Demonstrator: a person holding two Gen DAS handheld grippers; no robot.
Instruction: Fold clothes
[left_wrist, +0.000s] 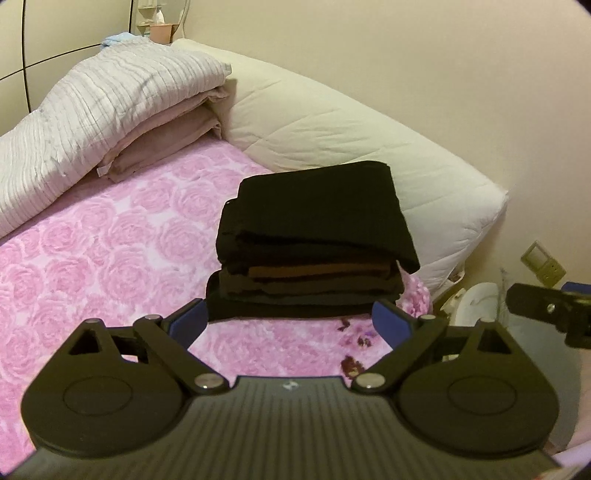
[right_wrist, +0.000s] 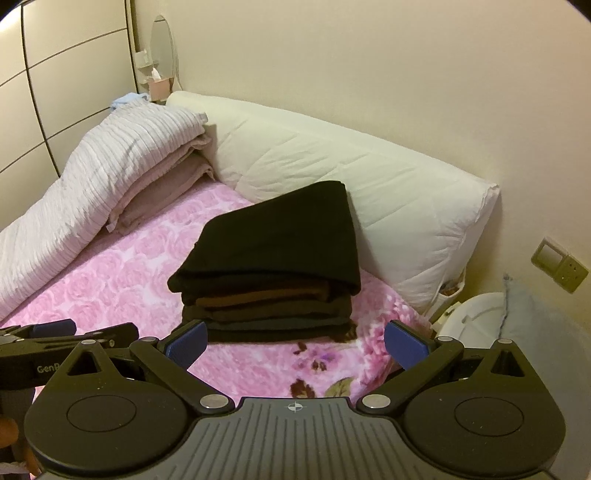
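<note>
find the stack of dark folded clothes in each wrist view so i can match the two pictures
Left wrist view: the stack of dark folded clothes sits at centre, just beyond the open left gripper.
Right wrist view: the stack sits slightly left of centre, just beyond the open right gripper.
Shared landmark: the white quilted pillow lies behind and right of the stack in both views.

Ahead of my blue fingertips (left_wrist: 188, 325), a black-and-brown stack of clothes (left_wrist: 314, 243) sits on a pink rose-patterned blanket (left_wrist: 110, 258), a cream quilt (left_wrist: 332, 136) behind.
</note>
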